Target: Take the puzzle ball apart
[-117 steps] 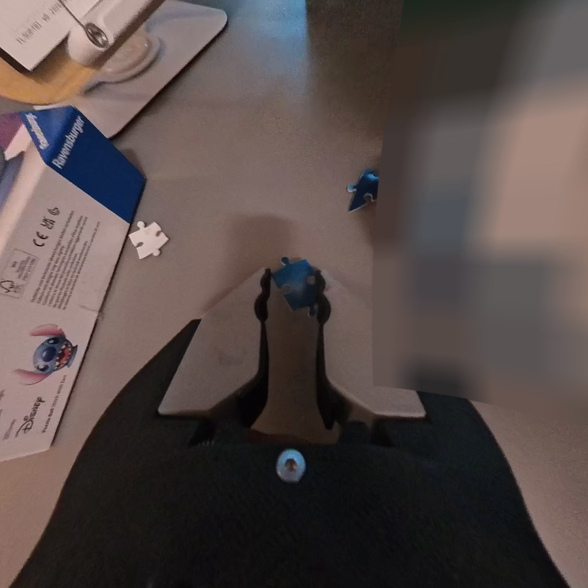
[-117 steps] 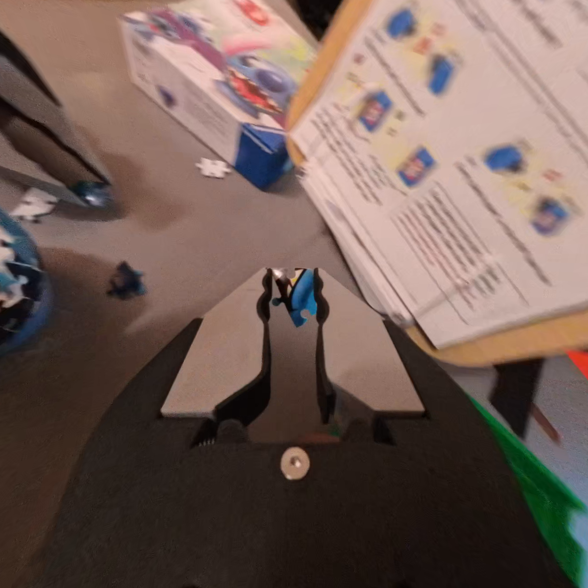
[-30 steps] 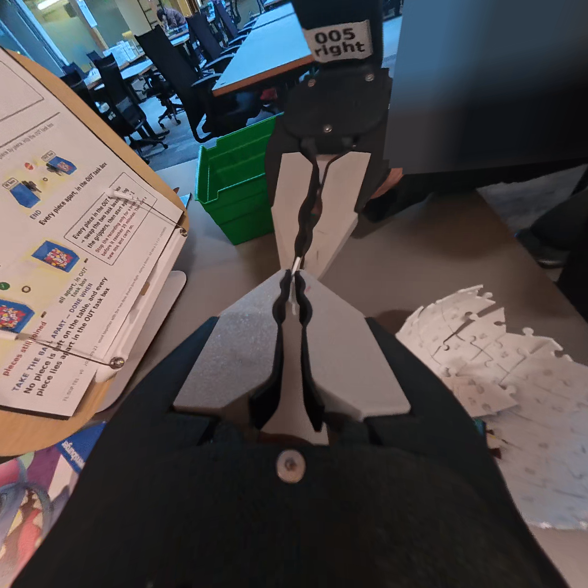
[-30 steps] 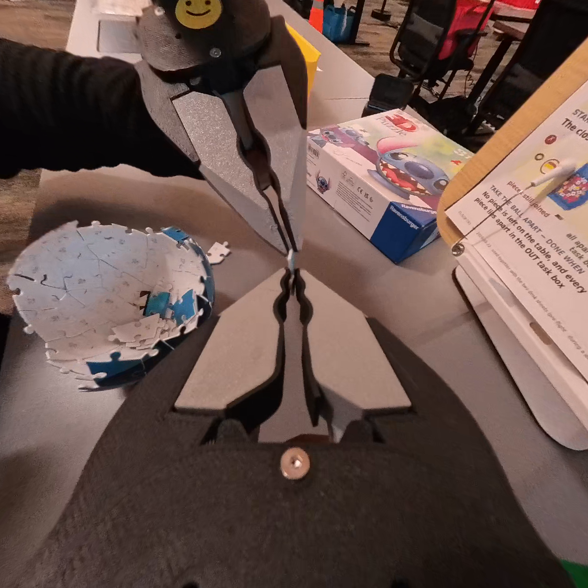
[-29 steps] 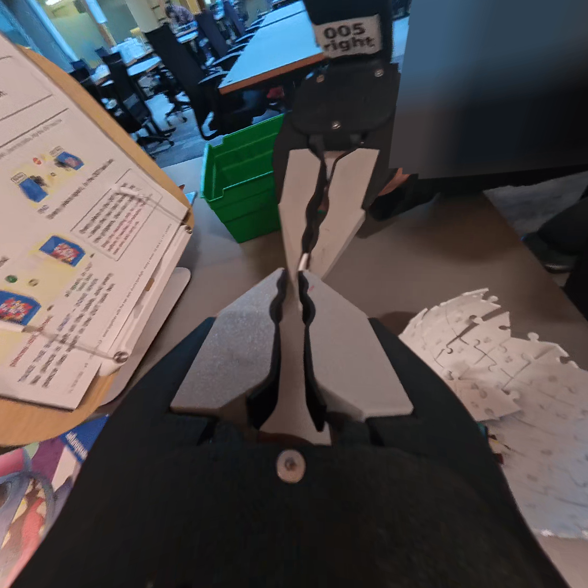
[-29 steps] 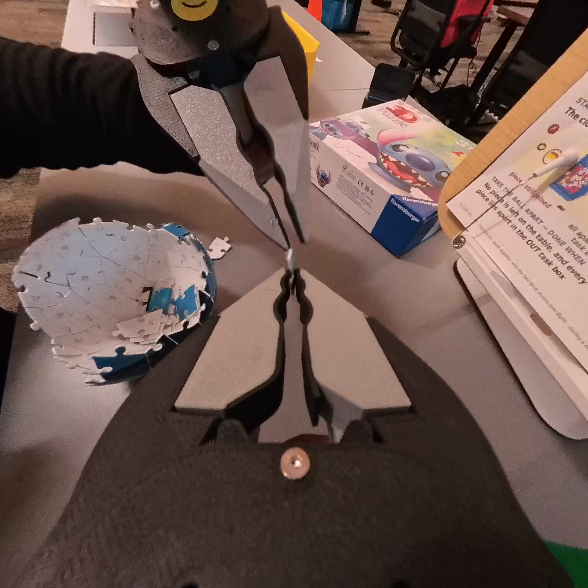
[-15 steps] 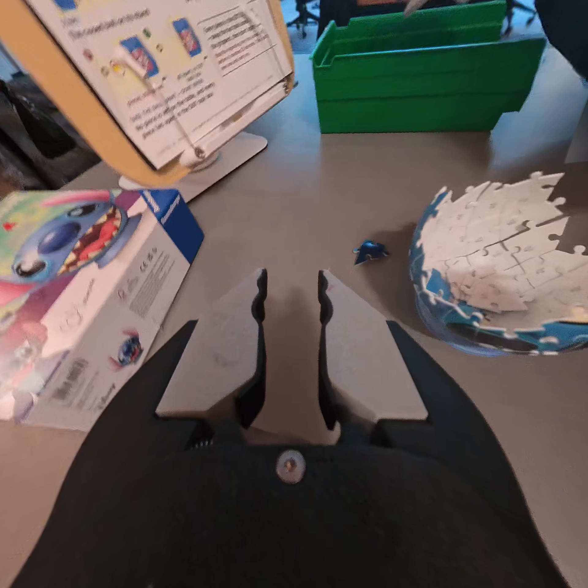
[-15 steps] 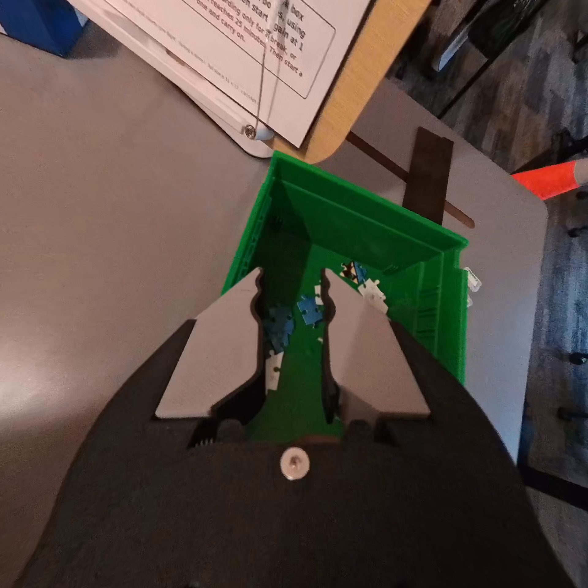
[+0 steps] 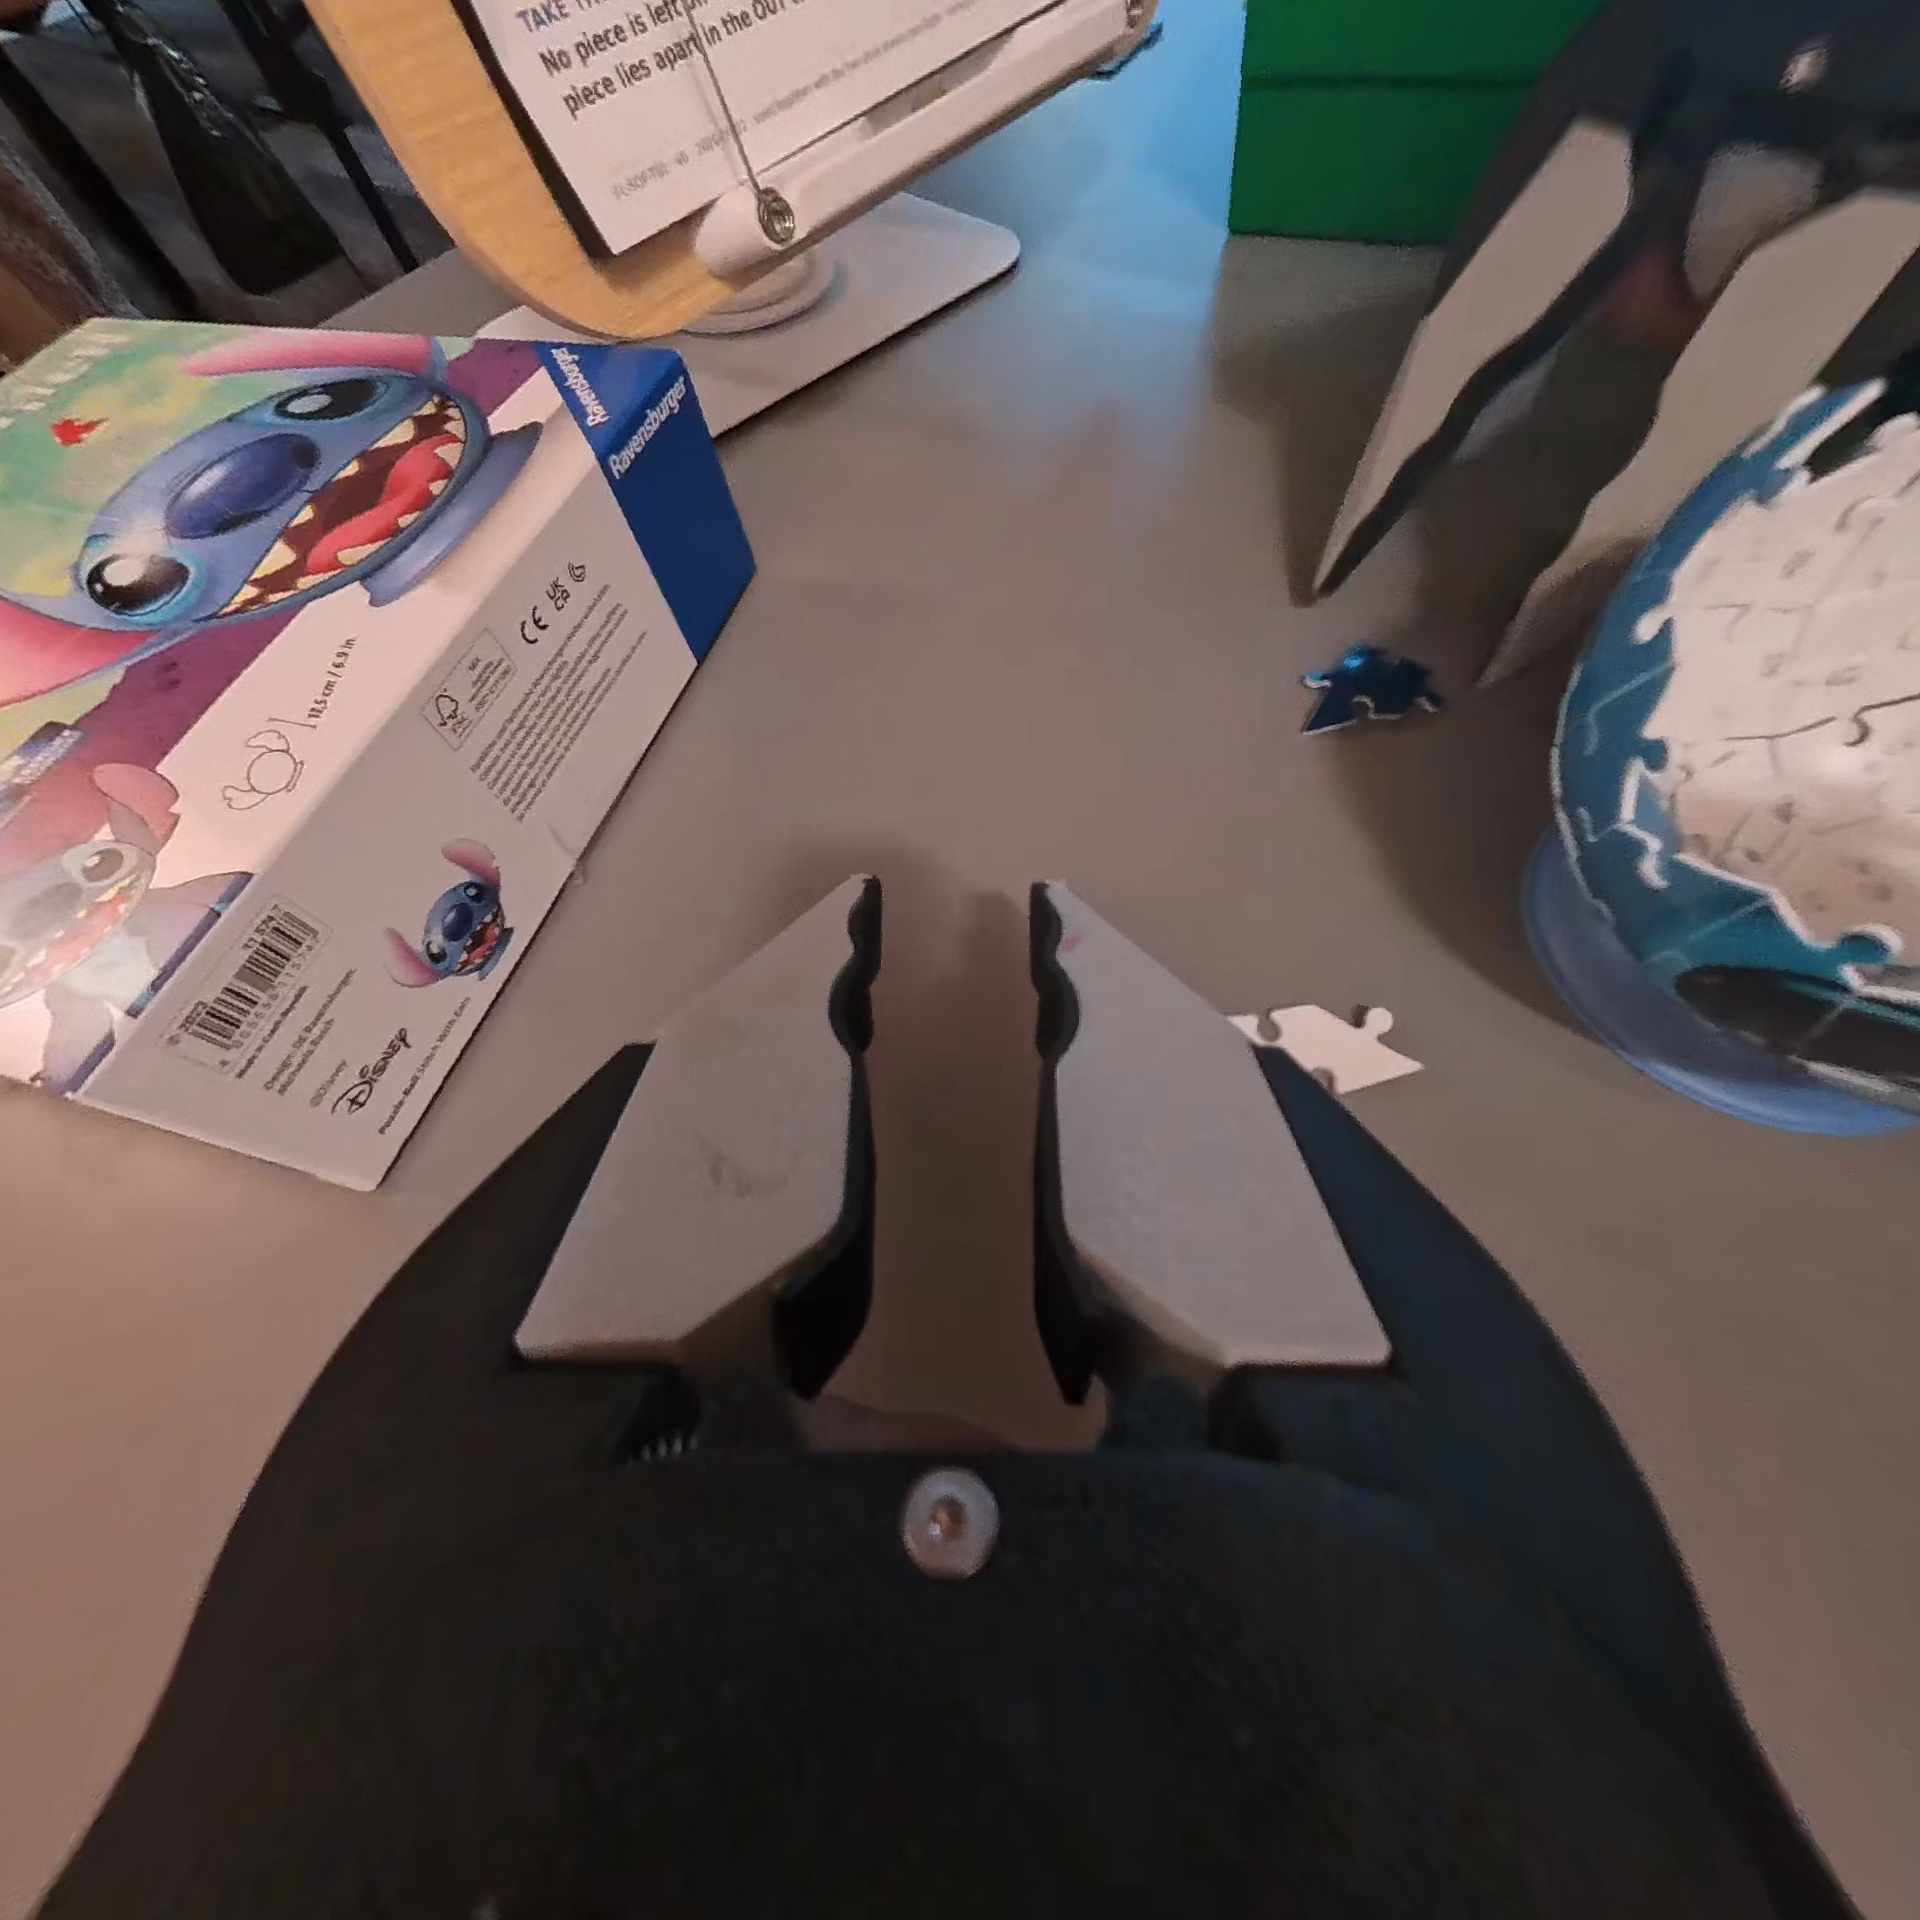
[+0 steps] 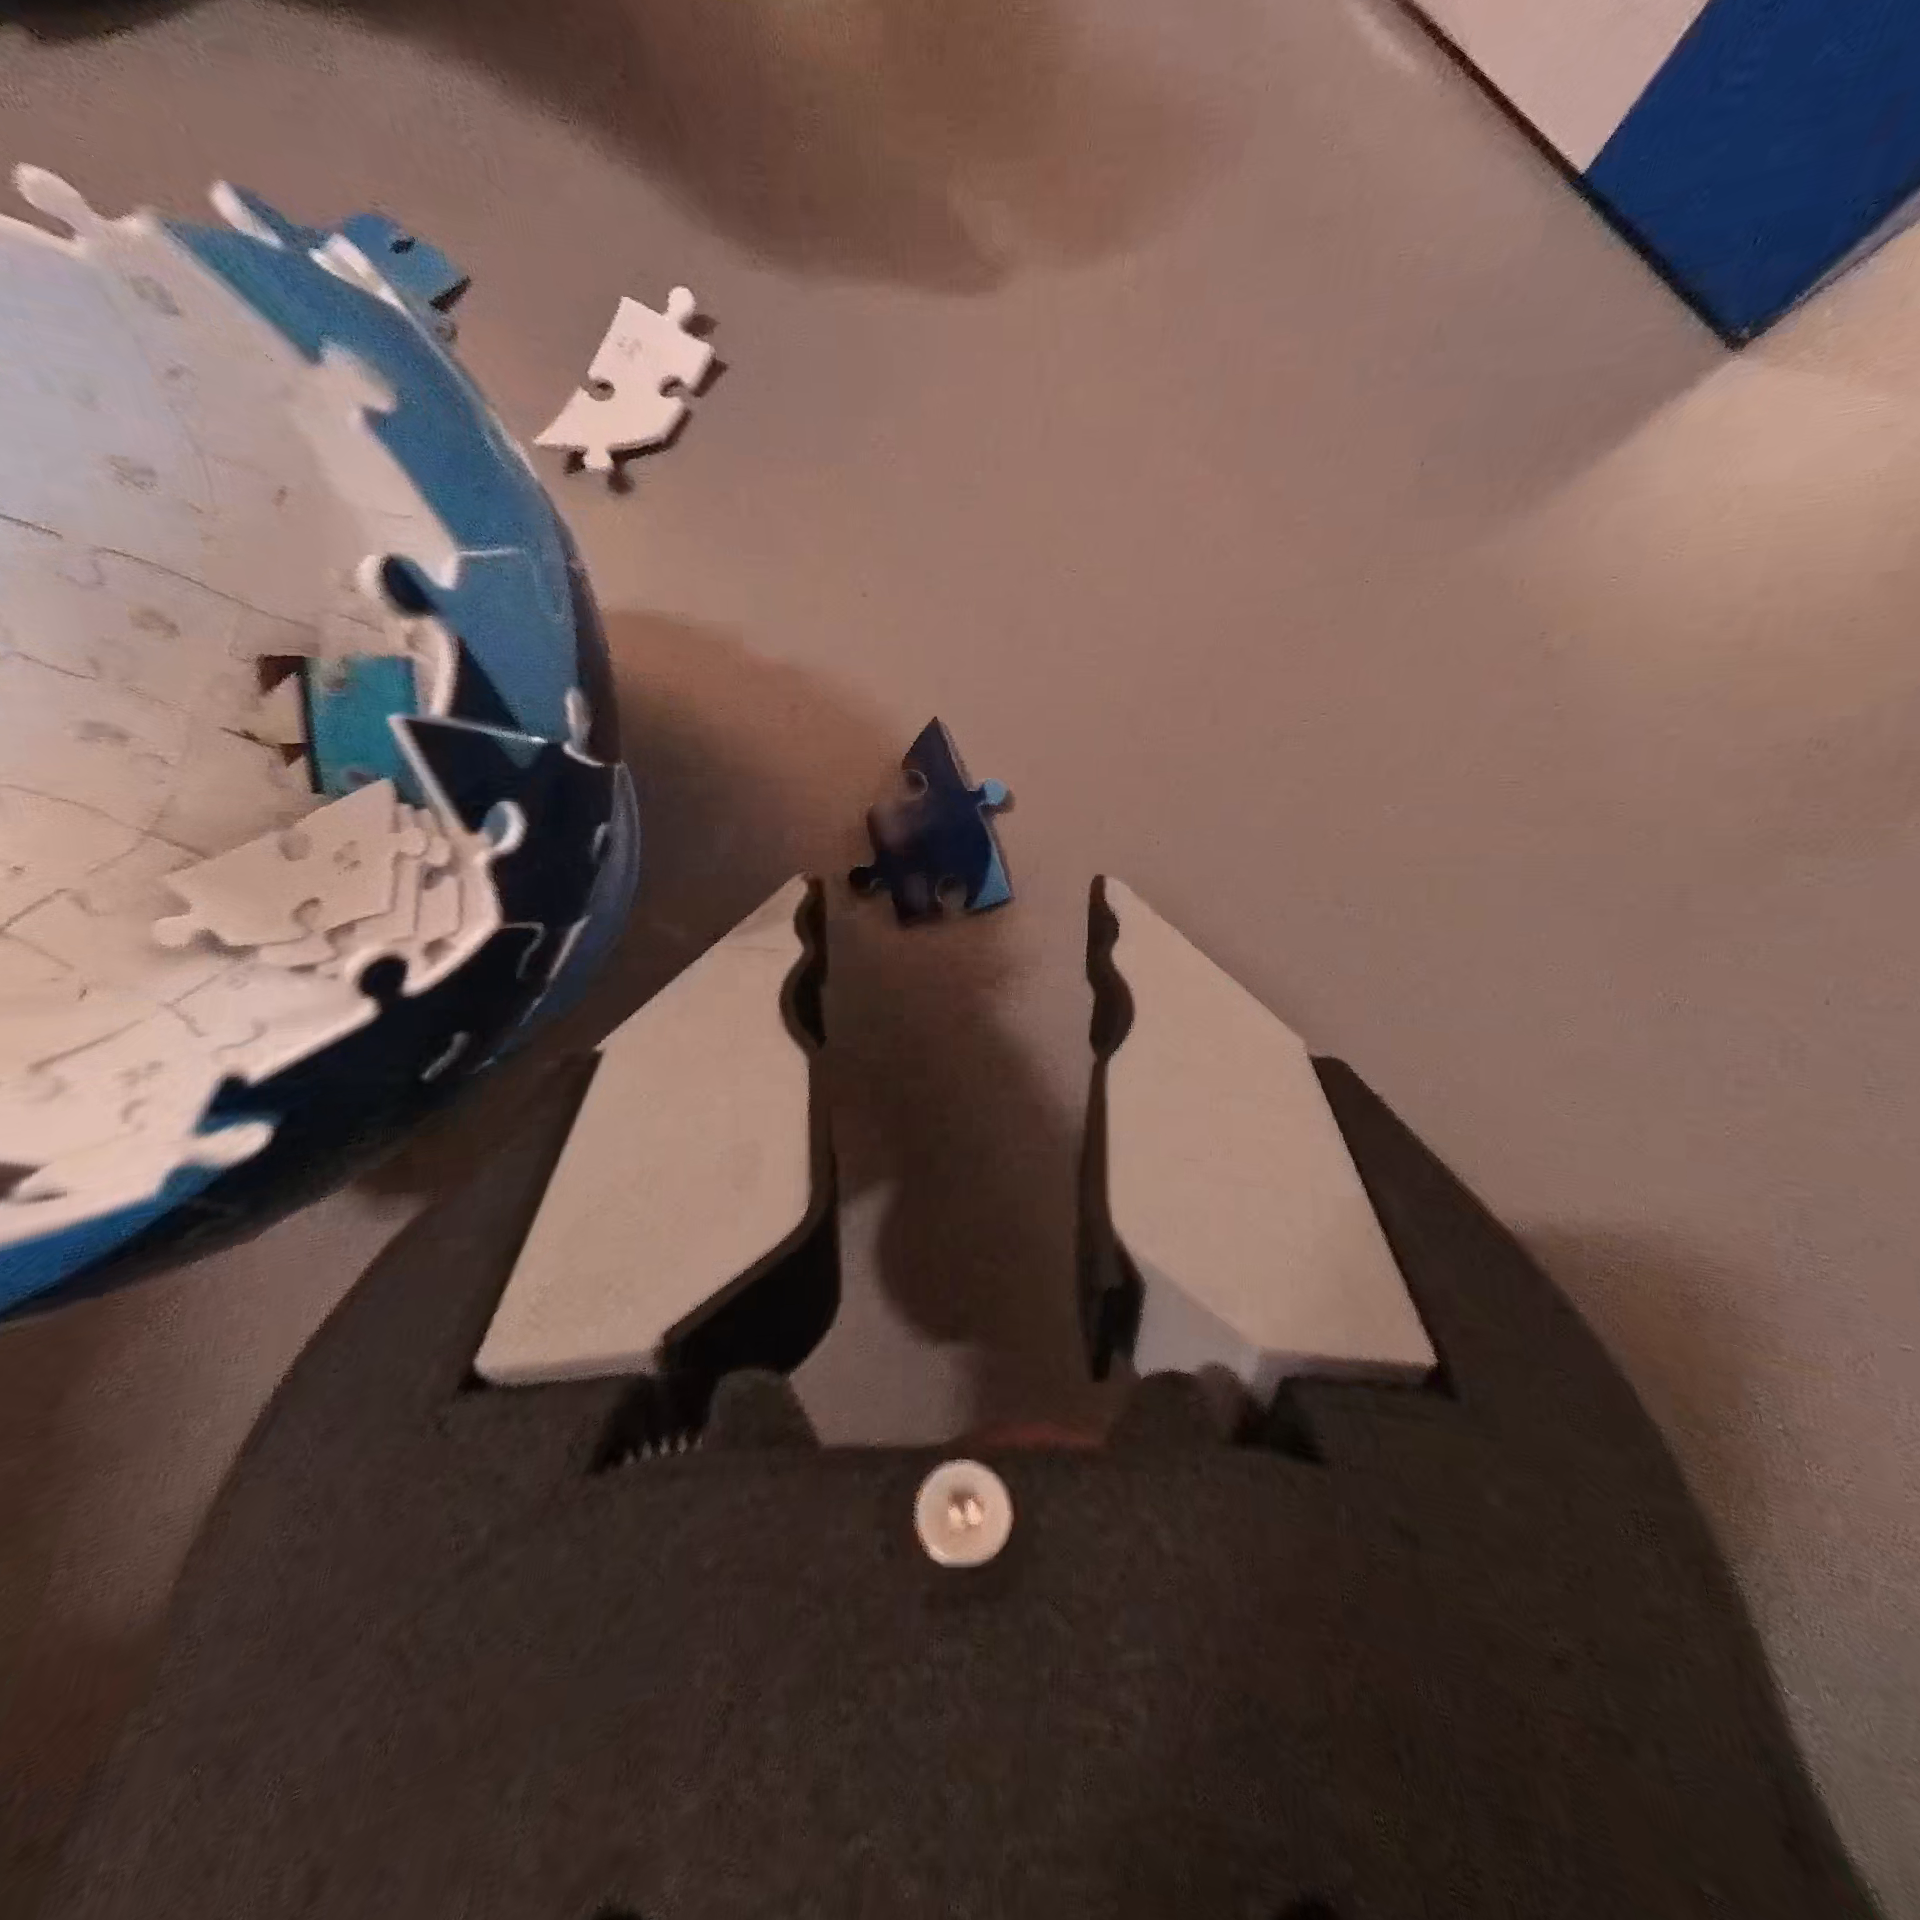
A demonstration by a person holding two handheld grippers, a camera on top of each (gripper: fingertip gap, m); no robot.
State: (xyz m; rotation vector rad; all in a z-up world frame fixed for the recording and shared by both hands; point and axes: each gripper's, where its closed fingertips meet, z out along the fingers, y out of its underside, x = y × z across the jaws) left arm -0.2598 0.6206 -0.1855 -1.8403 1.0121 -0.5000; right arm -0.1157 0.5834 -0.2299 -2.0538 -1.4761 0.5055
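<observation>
My left gripper (image 9: 954, 896) is open and empty above the bare grey table (image 9: 987, 644). A white puzzle piece (image 9: 1340, 1039) lies flat just right of its right finger. My right gripper (image 10: 954, 891) is open and empty; a dark blue puzzle piece (image 10: 940, 831) lies on the table just ahead of its tips, untouched. The same blue piece (image 9: 1366, 686) shows in the left wrist view, with my right gripper (image 9: 1397, 634) above it. The half puzzle ball (image 10: 260, 727), blue outside and white inside, sits left of my right gripper and also shows in the left wrist view (image 9: 1766, 790).
The puzzle box (image 9: 312, 675) lies left of my left gripper; its blue corner (image 10: 1766, 156) shows far right. A wooden board with an instruction sheet on a white stand (image 9: 790, 135) is at the back, a green bin (image 9: 1351, 114) beside it. Another white piece (image 10: 634, 390) lies near the ball. My right fingertips sit around 15 cm from my left ones. My left gripper's tips are some 8 cm from the white puzzle piece (image 9: 1340, 1039). Seen from the right wrist view (image 10: 606, 427) as well.
A second ago both grippers were shut on one small piece between them. The right gripper went over the green bin and opened; now both are open and empty, low over the table.
</observation>
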